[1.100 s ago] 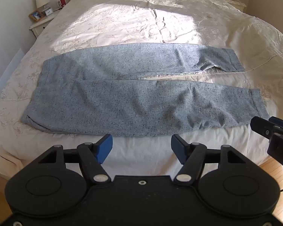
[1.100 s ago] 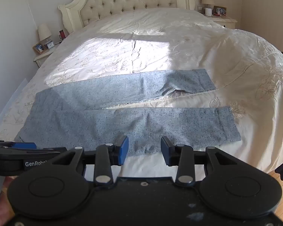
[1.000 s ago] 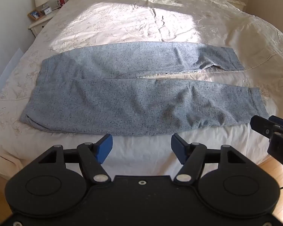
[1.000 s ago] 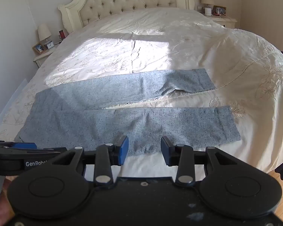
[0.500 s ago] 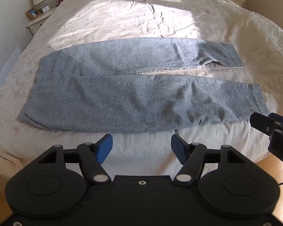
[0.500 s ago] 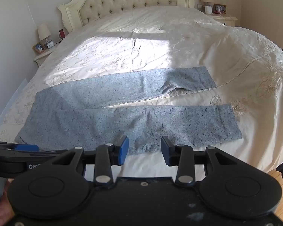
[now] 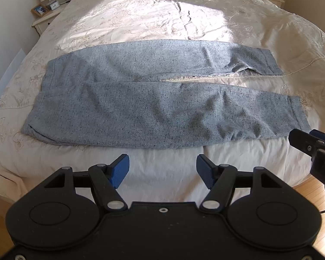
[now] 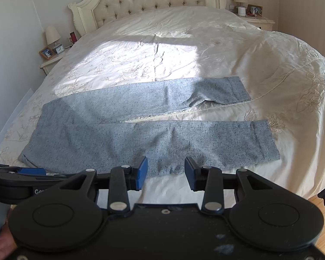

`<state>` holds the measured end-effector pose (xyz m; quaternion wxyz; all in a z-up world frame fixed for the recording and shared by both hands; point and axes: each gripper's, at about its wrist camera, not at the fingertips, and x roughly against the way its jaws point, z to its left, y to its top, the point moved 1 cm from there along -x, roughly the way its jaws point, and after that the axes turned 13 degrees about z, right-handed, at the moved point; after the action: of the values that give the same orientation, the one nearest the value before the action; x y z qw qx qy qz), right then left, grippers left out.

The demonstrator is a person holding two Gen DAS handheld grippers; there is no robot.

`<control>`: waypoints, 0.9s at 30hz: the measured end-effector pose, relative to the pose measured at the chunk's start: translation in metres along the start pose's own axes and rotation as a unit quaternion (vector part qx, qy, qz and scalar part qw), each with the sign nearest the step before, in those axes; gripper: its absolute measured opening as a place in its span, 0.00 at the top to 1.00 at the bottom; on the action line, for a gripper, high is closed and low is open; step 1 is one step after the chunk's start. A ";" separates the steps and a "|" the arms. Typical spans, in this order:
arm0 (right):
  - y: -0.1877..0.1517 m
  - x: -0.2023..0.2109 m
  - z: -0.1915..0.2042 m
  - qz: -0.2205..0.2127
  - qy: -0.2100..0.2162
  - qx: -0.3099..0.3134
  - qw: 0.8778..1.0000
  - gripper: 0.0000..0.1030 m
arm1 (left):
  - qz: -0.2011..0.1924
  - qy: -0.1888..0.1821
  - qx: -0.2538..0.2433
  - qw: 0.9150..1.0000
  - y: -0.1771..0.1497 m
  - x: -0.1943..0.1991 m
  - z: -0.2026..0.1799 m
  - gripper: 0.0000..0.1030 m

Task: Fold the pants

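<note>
Grey pants (image 7: 162, 106) lie flat across a cream bed (image 7: 162, 21), waistband toward its left edge and both legs running toward the right edge (a thin gap between them). Above the near edge, the left gripper (image 7: 161, 171) and right gripper (image 8: 165, 173) hover with jaws apart, holding and touching nothing.

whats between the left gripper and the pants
Only bare cream bedspread: in the left wrist view, the open left gripper hangs short of the near edge of the grey pants, nothing between.
</note>
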<state>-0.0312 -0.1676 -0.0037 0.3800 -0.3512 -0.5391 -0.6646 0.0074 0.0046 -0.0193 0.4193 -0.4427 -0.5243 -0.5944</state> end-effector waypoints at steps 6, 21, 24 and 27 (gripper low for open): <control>0.000 0.000 -0.001 -0.001 -0.001 -0.001 1.000 0.61 | 0.000 -0.001 -0.002 1.000 -0.001 -0.001 -0.003 0.33; 0.002 -0.003 0.000 0.001 0.000 0.003 1.000 0.61 | 0.004 -0.002 -0.004 1.000 0.003 -0.003 -0.004 0.33; 0.003 -0.004 0.000 0.002 0.000 0.004 1.000 0.61 | 0.004 -0.002 -0.004 1.000 0.002 -0.003 -0.003 0.33; 0.003 -0.005 0.000 0.003 0.000 0.004 1.000 0.61 | 0.004 -0.002 -0.004 1.000 0.002 -0.003 -0.004 0.33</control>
<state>-0.0260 -0.1671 -0.0064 0.3836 -0.3516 -0.5407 -0.6610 0.0100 0.0009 -0.0220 0.4190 -0.4479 -0.5209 -0.5937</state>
